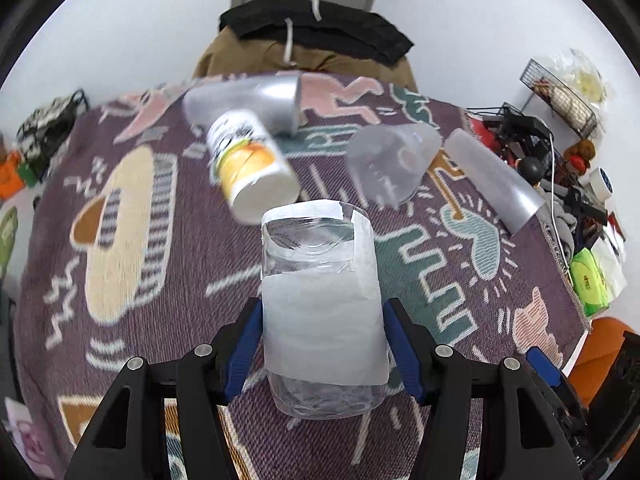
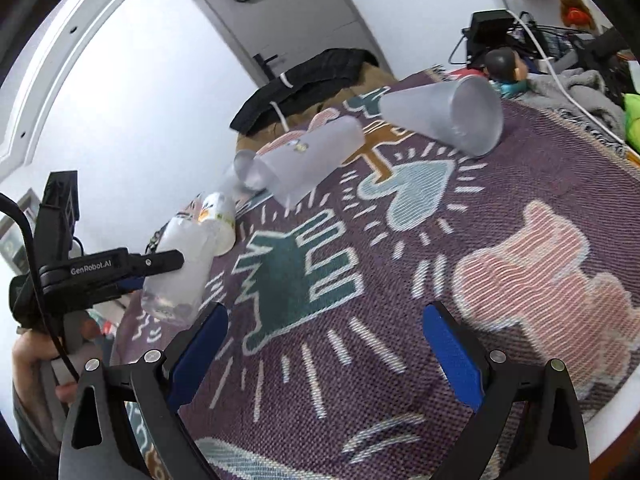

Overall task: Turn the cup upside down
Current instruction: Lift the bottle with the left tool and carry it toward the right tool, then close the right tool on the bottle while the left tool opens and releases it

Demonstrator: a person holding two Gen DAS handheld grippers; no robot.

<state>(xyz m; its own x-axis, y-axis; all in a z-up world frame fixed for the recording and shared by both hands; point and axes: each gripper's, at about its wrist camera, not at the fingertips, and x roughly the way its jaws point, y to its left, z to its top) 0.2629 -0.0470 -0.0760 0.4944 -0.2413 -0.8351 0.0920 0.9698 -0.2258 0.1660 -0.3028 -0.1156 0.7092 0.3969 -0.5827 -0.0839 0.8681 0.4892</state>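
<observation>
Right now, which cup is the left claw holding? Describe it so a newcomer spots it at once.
On the purple patterned blanket, look at the near edge, where the left claw grips the clear cup. Unlike the frosted cups lying farther back, it is wrapped in white paper.

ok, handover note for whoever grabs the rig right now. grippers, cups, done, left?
Left gripper: jaws shut on the clear cup with the white paper wrap, held above the patterned cloth. Its thick base faces away from the camera; the frames don't settle whether it is fully inverted.
Right gripper: jaws open, holding nothing, over the cloth.
On the cloth, all on their sides: orange-label cup, two frosted cups, grey cup.
Done: cup grasped and lifted.
Left: finish the turn if needed, set it down rim down, release.
</observation>
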